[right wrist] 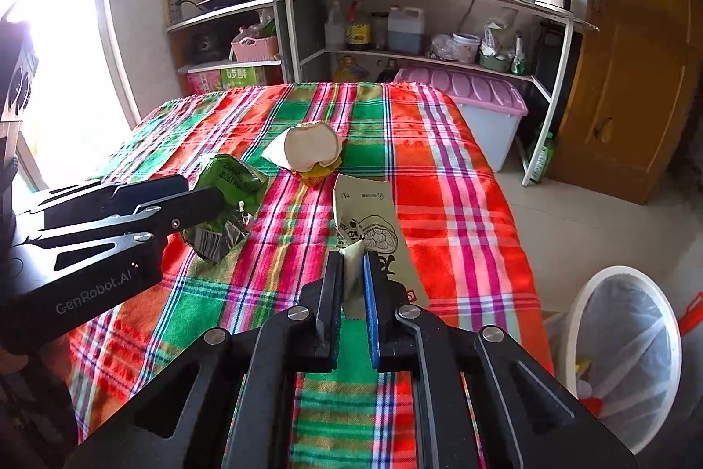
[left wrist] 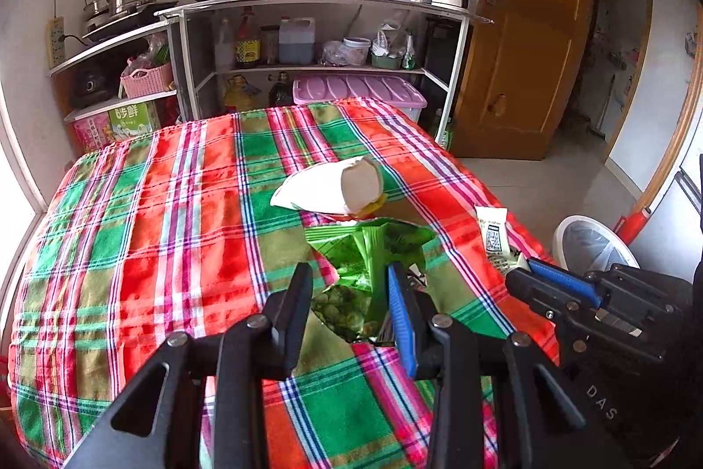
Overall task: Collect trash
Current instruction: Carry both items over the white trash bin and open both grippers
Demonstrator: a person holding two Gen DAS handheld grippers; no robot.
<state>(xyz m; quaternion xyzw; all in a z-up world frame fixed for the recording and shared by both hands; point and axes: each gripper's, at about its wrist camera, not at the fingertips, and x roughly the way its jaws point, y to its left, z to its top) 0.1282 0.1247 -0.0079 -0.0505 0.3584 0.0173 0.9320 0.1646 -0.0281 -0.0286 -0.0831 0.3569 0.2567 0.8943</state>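
Three pieces of trash in play: one green snack bag (left wrist: 373,249), one beige wrapper (right wrist: 373,236), one white pouch (left wrist: 325,187). Two grippers, one bin.

My left gripper (left wrist: 351,293) has its fingers clamped on the green snack bag, crumpled between them above the plaid-covered worktop (left wrist: 154,249). My right gripper (right wrist: 353,284) has its fingers closed tight on the beige wrapper's near end, pinching a fold of it; the rest sticks out ahead over the cloth. The white pouch lies alone mid-worktop, just beyond both, untouched.

Left wrist view shows pea-like print on the green bag; right wrist view shows its barcode and date stamp instead. White bin (right wrist: 624,354) with clear liner sits on the floor just off the worktop's right edge, fuller in right view, only its rim in left. One shelf unit (left wrist: 307,42) behind.
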